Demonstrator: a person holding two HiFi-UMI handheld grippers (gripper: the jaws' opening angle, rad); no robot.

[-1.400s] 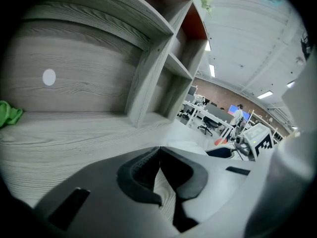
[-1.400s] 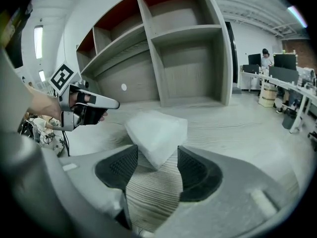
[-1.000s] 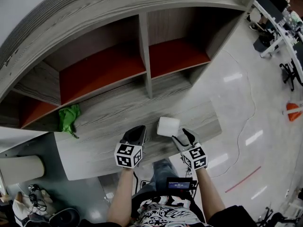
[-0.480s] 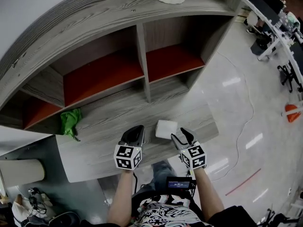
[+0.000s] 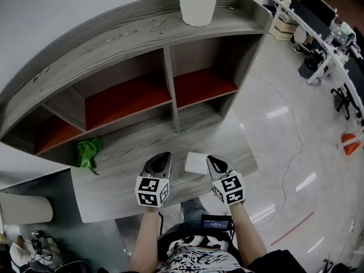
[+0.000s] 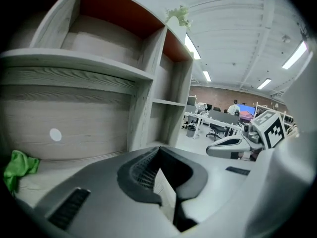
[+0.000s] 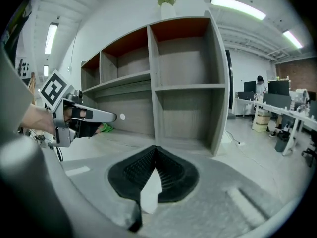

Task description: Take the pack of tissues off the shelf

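The white pack of tissues (image 5: 196,162) lies on the grey wooden ledge (image 5: 125,169) near its front edge, between my two grippers. My left gripper (image 5: 161,162) hovers just left of it, shut and empty, its pads meeting at the tips (image 6: 158,150). My right gripper (image 5: 211,162) hangs just right of the pack. Its jaws have just closed and now stand shut with nothing between them (image 7: 155,148). Neither gripper touches the pack, as far as I can tell. The pack does not show in either gripper view.
The grey shelf unit (image 5: 170,84) with red-backed bays rises behind the ledge, a white vase (image 5: 197,1) on top. A green cloth (image 5: 88,152) lies at the ledge's left. Office desks and chairs (image 5: 330,44) and an orange cone (image 5: 350,143) stand to the right.
Both grippers have risen above the ledge. The right gripper's jaws, open beside the pack before, have closed empty. The pack stays on the ledge.
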